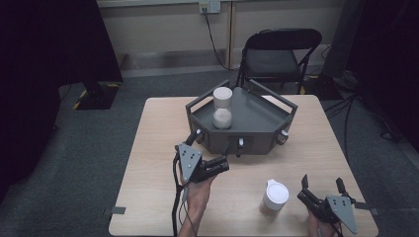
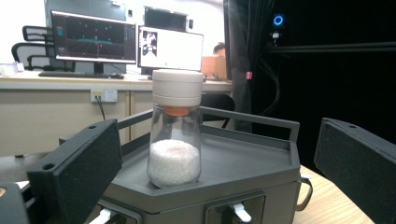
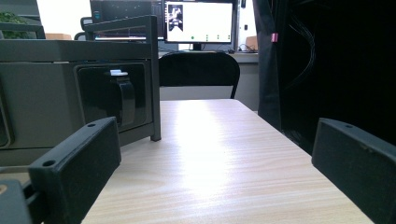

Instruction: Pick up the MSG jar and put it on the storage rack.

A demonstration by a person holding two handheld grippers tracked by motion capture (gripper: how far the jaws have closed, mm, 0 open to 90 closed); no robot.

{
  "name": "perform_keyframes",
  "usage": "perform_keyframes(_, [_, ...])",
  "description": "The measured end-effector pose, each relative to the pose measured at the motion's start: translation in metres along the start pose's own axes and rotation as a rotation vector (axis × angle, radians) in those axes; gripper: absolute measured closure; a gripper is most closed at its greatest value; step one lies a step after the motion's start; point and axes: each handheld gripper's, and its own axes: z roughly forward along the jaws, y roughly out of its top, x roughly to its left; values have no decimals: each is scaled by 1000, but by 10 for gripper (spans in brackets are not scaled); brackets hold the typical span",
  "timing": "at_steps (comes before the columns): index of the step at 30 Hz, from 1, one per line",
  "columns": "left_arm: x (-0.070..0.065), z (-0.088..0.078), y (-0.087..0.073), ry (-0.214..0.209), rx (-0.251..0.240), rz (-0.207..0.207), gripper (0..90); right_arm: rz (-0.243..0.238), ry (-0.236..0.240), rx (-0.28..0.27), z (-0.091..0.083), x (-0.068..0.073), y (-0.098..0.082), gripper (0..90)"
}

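Left gripper view has the left tool (image 2: 215,172) spread wide, jar (image 2: 175,128) at twelve o'clock on the tray (image 2: 252,172) — reach in hand. Next, advance and close; right tool (image 1: 321,190) idles wide by the bench's second jar (image 1: 274,196)

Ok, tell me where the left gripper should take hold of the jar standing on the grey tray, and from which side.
Probably the clear glass body of the jar, just below its white lid, coming level from the tray's near front edge. The jar stands upright near that edge, and the left gripper already faces it with its jaws open wider than the jar. The straight round wall suits flat jaws; the rails lie behind.
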Motion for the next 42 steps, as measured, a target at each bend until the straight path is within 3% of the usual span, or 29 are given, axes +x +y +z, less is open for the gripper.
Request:
perform_keyframes(10, [-4,-21,-16,6,-11,25,2,1,-1,0,0,0,0,3])
perform_keyframes(12, [-6,-25,-20,24,-17,39,2,1,0,0,0,0,0,3])
perform_keyframes(22, [-9,-44,-49,81,-39,37,3,-1,-2,2,0,0,0,2])
perform_keyframes(27, [-13,-50,-65,107,-37,71,3,0,-2,1,0,0,0,3])
perform_keyframes(33, [-18,-55,-86,131,-1,75,3,-1,-3,0,0,1,0,2])
perform_keyframes(36, [-19,-56,-94,145,14,116,3,-1,-2,1,0,0,0,2])
perform_keyframes(42, [-11,-60,-103,155,47,85,2,-1,-3,1,0,1,0,3])
